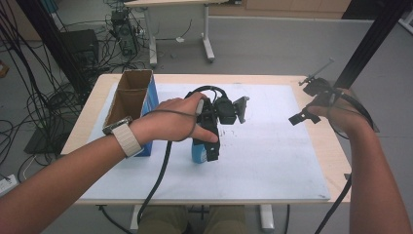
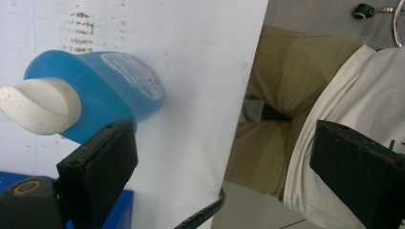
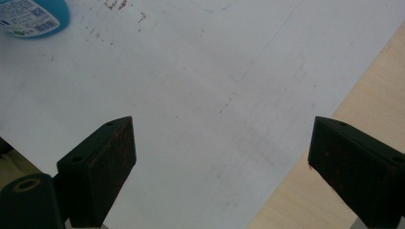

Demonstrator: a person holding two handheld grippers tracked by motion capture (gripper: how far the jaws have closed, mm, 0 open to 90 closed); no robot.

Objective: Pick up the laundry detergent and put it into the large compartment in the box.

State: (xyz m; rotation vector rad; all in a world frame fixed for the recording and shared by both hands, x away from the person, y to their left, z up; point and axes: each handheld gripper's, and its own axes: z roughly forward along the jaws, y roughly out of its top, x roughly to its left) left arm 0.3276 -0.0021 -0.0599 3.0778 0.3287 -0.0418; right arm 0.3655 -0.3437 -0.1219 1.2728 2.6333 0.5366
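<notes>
**Left gripper closes in on blue bottle at the counter's near edge**

A person at a counter [image 1: 311,161] covered by a white sheet brings the left gripper [image 1: 213,139] down beside a blue bottle [image 2: 102,93] with a white cap [image 2: 38,106]. The bottle stands on the sheet towards the near edge of the counter, just right of an open cardboard box [image 1: 130,97] that sits at the far left corner. In the left gripper view the jaws are spread wide: one black jaw lies close against the bottle's shoulder just under the cap, though whether it touches cannot be told, while the other hangs well apart, out past the counter's near edge over the person's lap. Nothing is pinched between them.

The step in hand looks like the approach for a grasp on the bottle, not yet made. The next move would seem to call for shifting the gripper sideways so that the bottle's body comes between the jaws, then pressing them together on it below the cap; as it stands, closing them would likely only nudge the bottle.

The right gripper [image 1: 304,116] hovers near the counter's right edge, its jaws likewise spread and holding nothing, above bare white sheet and a strip of wood.
</notes>
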